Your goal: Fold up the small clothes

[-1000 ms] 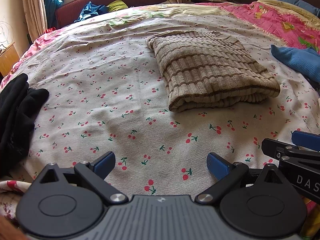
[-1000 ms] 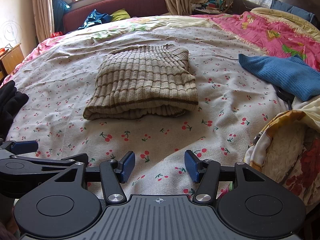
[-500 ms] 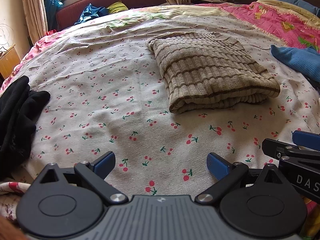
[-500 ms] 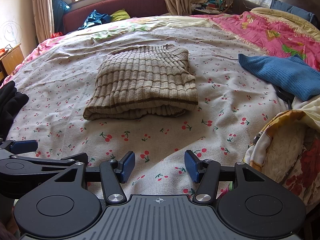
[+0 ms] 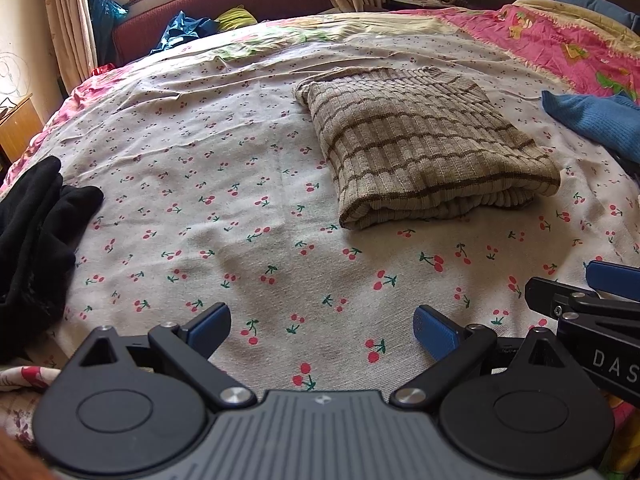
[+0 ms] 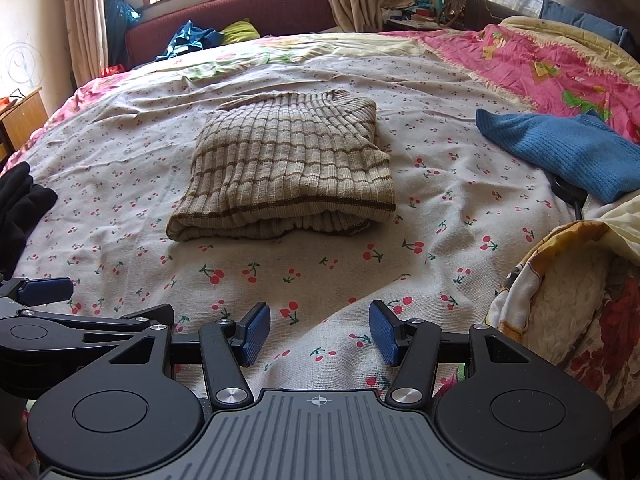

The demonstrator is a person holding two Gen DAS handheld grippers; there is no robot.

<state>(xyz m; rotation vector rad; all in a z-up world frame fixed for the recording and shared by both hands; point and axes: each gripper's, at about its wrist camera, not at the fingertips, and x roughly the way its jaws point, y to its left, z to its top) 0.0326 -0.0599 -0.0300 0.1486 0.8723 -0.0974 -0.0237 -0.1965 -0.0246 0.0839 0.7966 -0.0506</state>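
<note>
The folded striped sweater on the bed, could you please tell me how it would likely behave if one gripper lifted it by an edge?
The striped sweater is soft ribbed knit, so it would probably sag. Its layers lie loose at the near edge, so the fold would likely open. It looks light and should drag over the cherry-print sheet rather than slide cleanly.

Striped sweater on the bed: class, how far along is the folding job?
Done: the striped sweater lies folded on the bedsheet. In hand: nothing; left gripper and right gripper are open and empty. Left: the blue garment and black garment lie unfolded.
</note>
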